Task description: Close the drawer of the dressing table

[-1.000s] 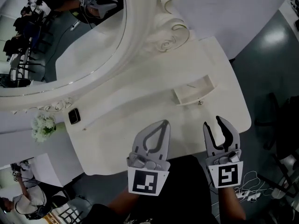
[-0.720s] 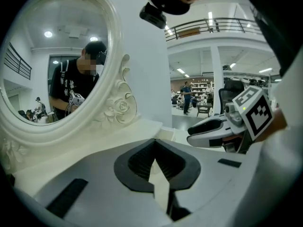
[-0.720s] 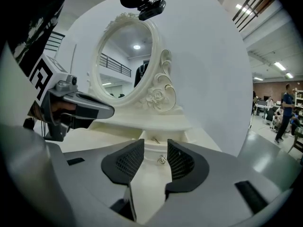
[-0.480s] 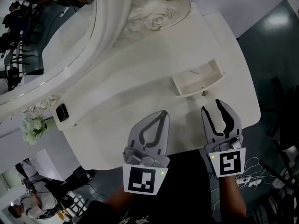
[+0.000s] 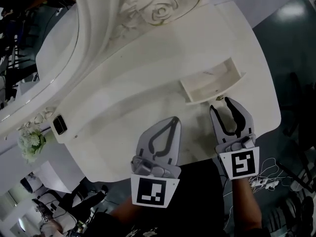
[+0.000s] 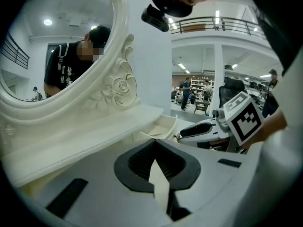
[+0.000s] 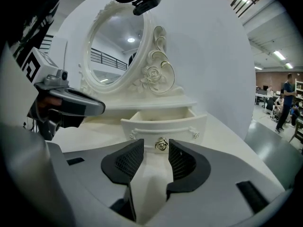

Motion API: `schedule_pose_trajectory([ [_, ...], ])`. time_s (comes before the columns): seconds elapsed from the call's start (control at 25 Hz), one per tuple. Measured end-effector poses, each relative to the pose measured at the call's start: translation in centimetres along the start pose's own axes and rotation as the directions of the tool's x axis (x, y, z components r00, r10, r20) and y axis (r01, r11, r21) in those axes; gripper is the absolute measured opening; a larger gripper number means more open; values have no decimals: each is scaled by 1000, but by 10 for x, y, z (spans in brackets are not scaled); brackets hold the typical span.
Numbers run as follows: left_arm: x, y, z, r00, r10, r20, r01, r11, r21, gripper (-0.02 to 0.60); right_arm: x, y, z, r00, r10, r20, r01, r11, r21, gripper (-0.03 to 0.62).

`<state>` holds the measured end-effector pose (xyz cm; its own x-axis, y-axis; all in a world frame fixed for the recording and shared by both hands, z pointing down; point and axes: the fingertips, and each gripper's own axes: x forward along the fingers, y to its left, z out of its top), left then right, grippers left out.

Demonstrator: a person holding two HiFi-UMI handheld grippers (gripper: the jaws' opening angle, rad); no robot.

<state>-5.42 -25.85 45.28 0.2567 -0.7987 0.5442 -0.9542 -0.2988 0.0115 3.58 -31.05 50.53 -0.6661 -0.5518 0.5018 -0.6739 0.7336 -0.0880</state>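
Right gripper view: looks head-on at the drawer [image 7: 163,124], pulled well out from the low shelf under the mirror [image 7: 118,46], its front panel upright over the white surface [image 5: 123,102]. Places the small metal knob [image 7: 161,145] dead ahead, just beyond the tips of the right claw [image 7: 154,150]. Jaws apart, just been opening, nothing between the pads. No contact with knob or panel to be made out.

Head view: puts the same tips right at the drawer front, toward the right end of the surface. Left claw [image 5: 174,119] with jaws together, empty, over bare surface, well apart from the drawer.

Risks, as judged:
- Straddling the knob with jaws this wide, then pushing: may wedge the knob between the pads, or snag on pulling back and drag the drawer out again.
- Pushing with one tip only, off-centre: likely to rack the drawer in its slot and stall it partway.
- Pressing down rather than along the slide, given the claw's downward tilt: may skate off the curved panel onto the surface.
- Stopping short: would leave the front proud of the shelf face.
- Pushing hard: could rock the mirror and disturb the flowers [image 5: 30,144] and small dark device [image 5: 59,125] at the far left end.
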Motion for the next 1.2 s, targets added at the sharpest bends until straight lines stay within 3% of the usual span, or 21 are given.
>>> schedule_pose_trajectory([
  [0.36, 10, -4, -9, 999, -39, -18, 39, 999, -10, 2, 11, -7, -4, 1000, -21, -9, 21, 1000, -7, 143],
  [0.52, 14, -4, -9, 999, -47, -14, 47, 999, -5, 2, 13, -11, -5, 999, -38, -30, 37, 999, -12, 95],
  [0.68, 15, -3, -9, 999, -51, -14, 50, 999, -10, 2, 13, -11, -4, 998, -42, -47, 42, 999, -1, 94],
  [1.2, 13, 1, -9, 999, -44, -9, 44, 999, -12, 2, 13, -9, 19, 999, -37, -1, 37, 999, 27, 94],
])
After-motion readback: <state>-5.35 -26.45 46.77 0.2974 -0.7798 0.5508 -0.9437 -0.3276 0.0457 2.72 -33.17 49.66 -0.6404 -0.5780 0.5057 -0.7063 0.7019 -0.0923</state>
